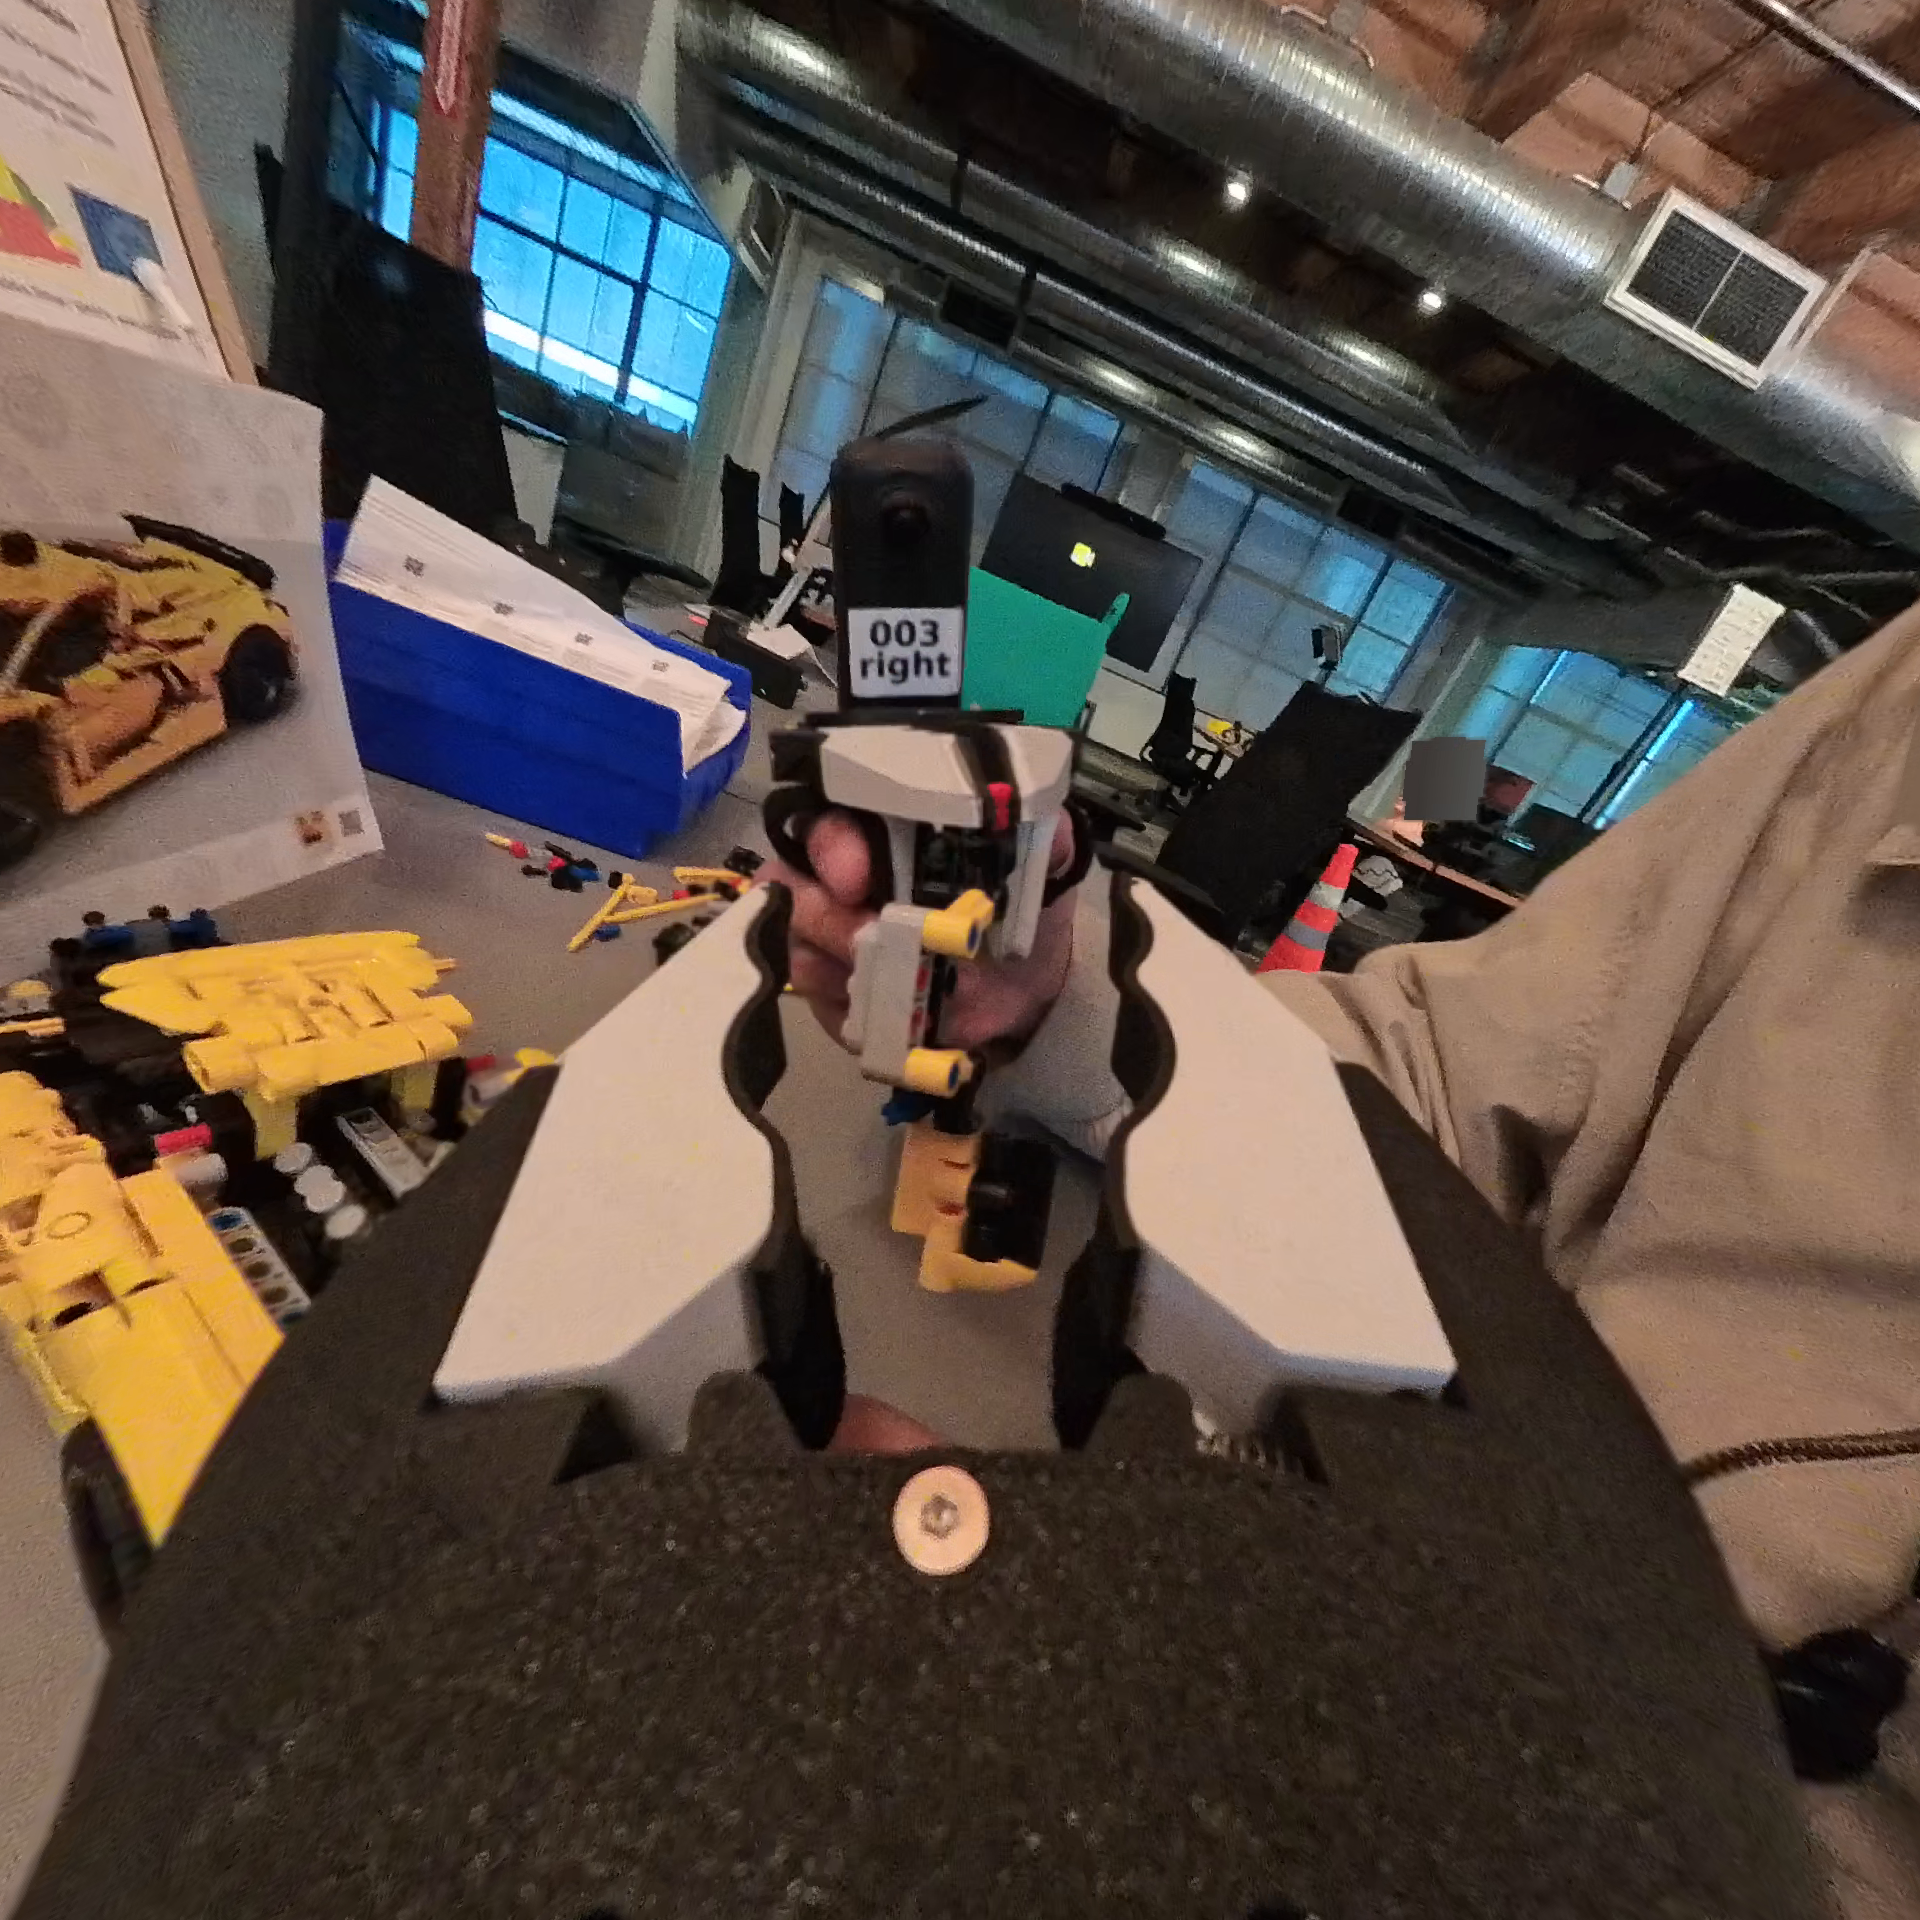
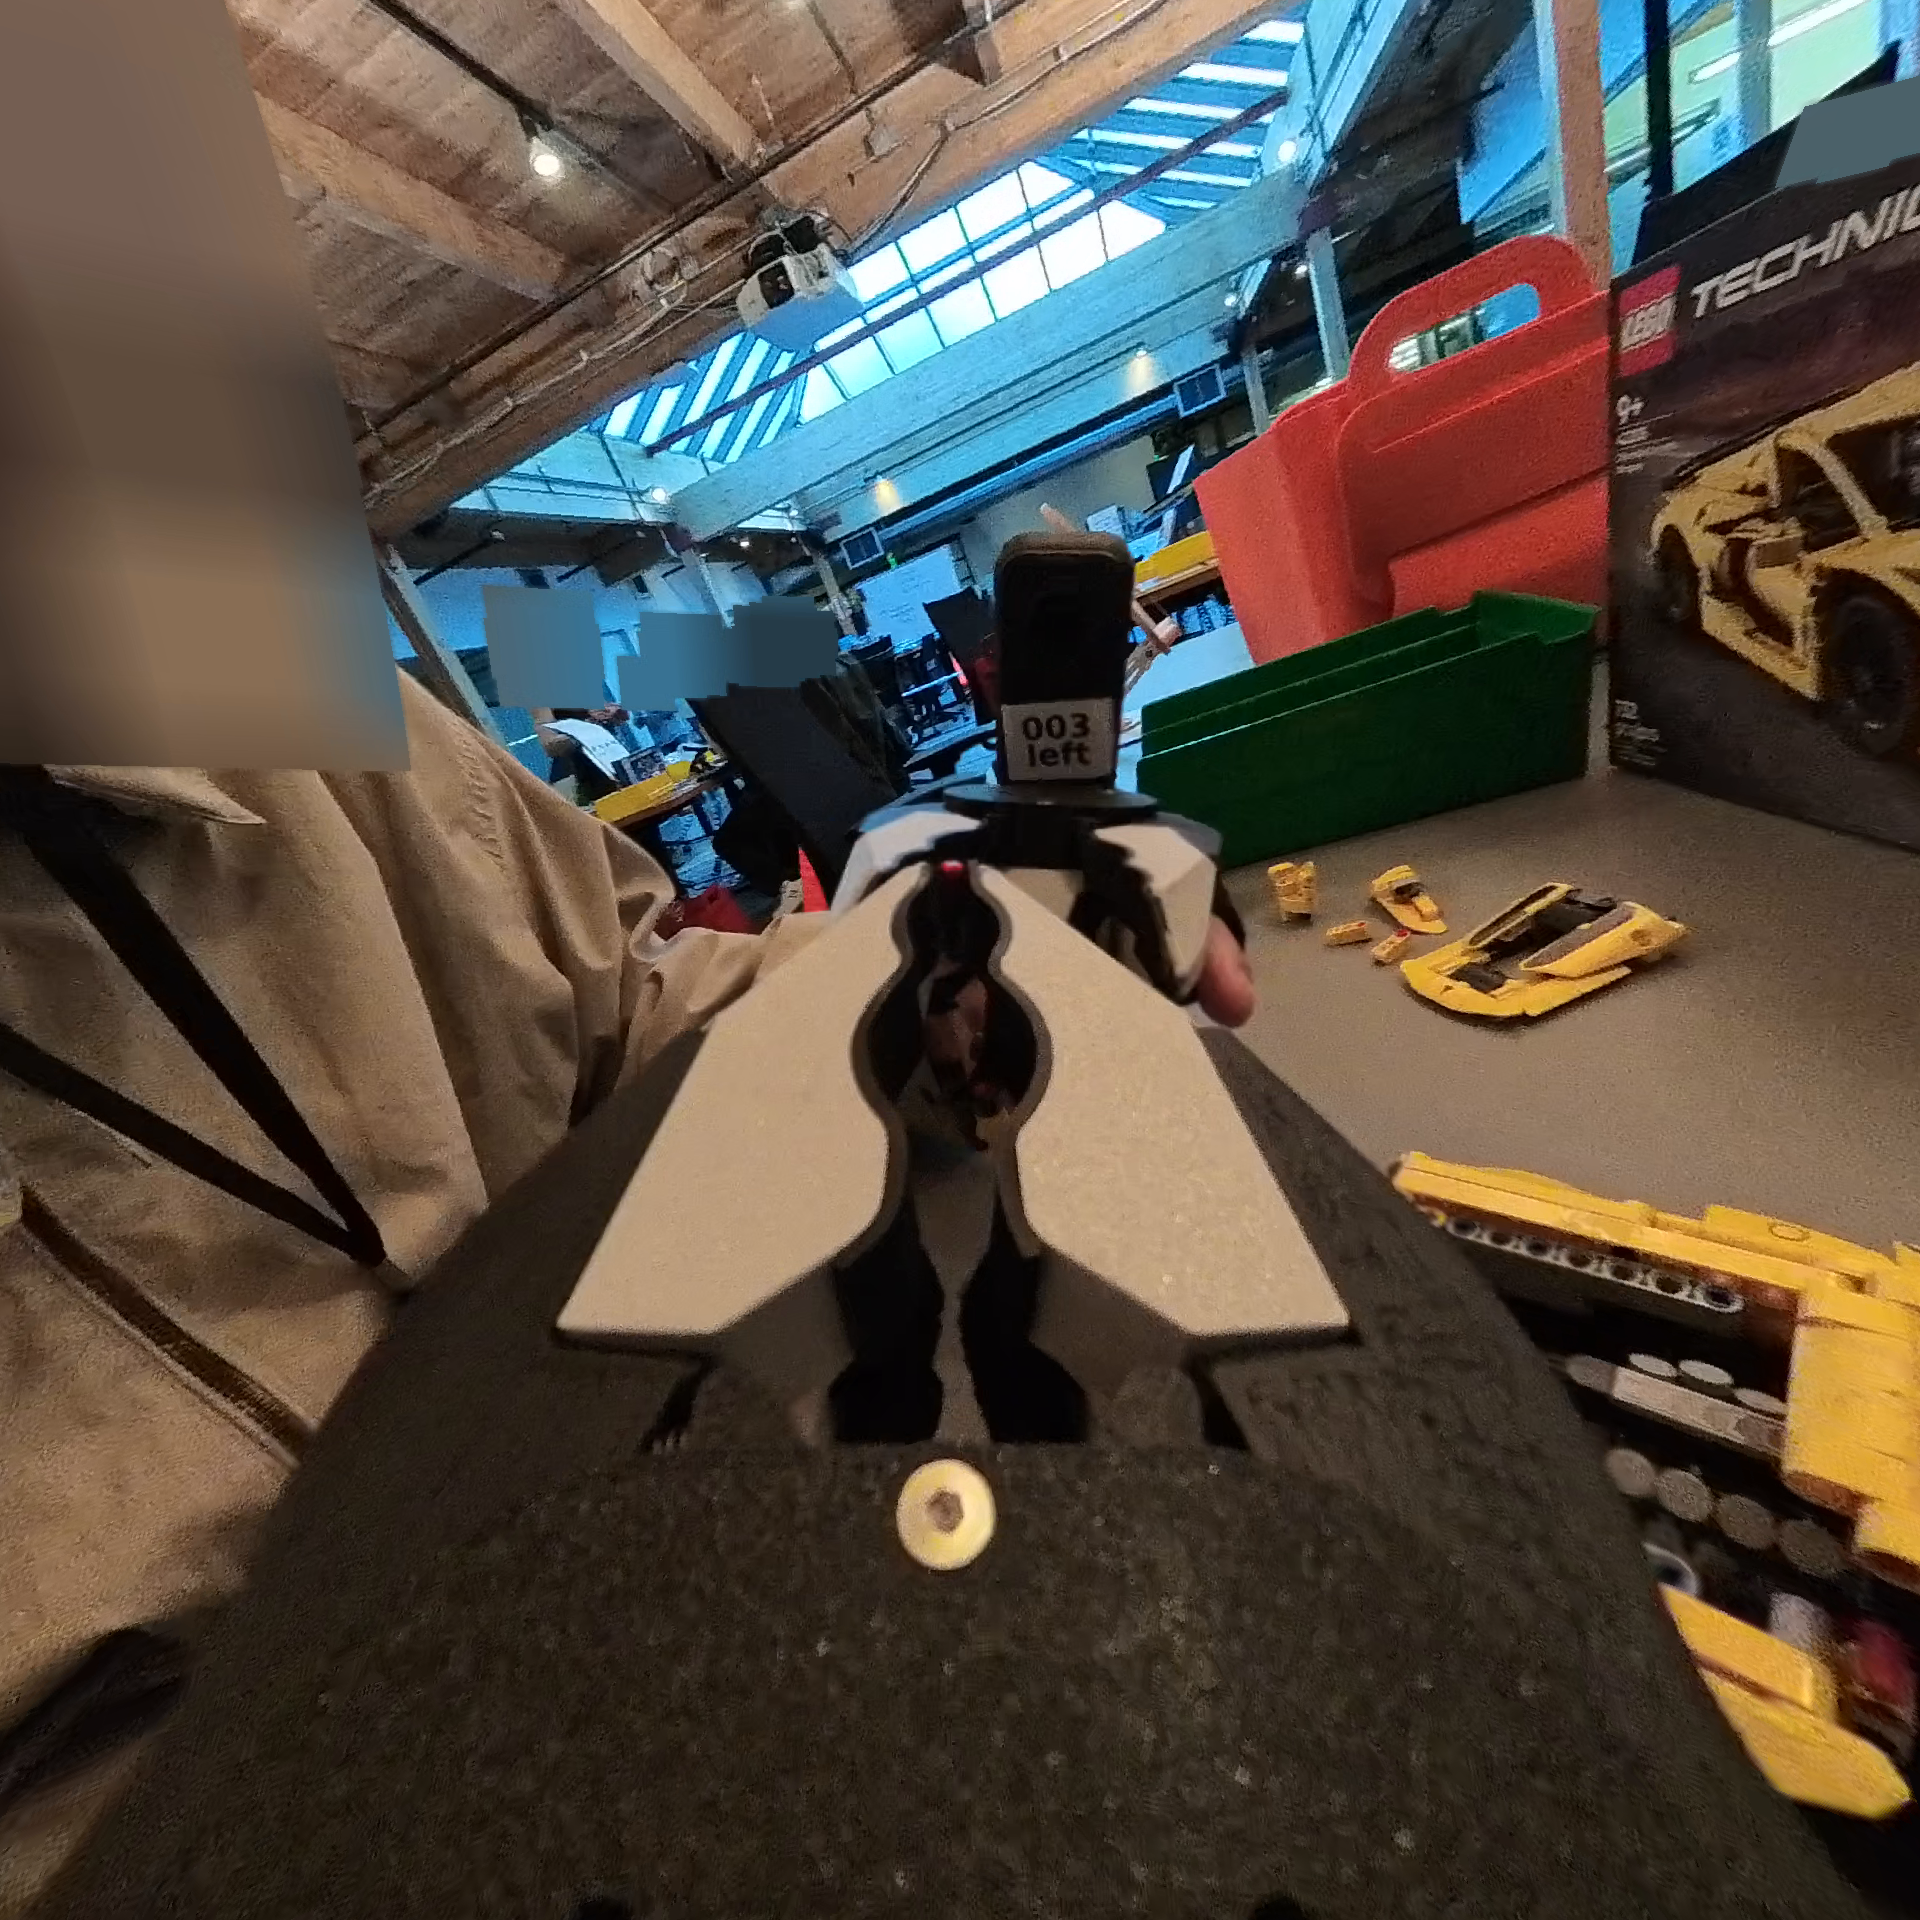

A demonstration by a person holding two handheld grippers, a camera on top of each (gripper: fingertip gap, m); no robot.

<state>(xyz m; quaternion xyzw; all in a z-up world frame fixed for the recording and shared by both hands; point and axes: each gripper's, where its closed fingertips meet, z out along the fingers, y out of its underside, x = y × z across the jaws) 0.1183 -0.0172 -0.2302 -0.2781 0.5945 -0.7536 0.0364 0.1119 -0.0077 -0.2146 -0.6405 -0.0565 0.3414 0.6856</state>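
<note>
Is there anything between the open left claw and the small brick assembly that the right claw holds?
Nothing visible: the brick assembly sits straight ahead of the left claw, gripped by the right claw.

two grippers [image 1: 940, 925] [image 2: 951, 914], one blue bin [image 1: 540, 717], one green bin [image 2: 1371, 707]
</note>
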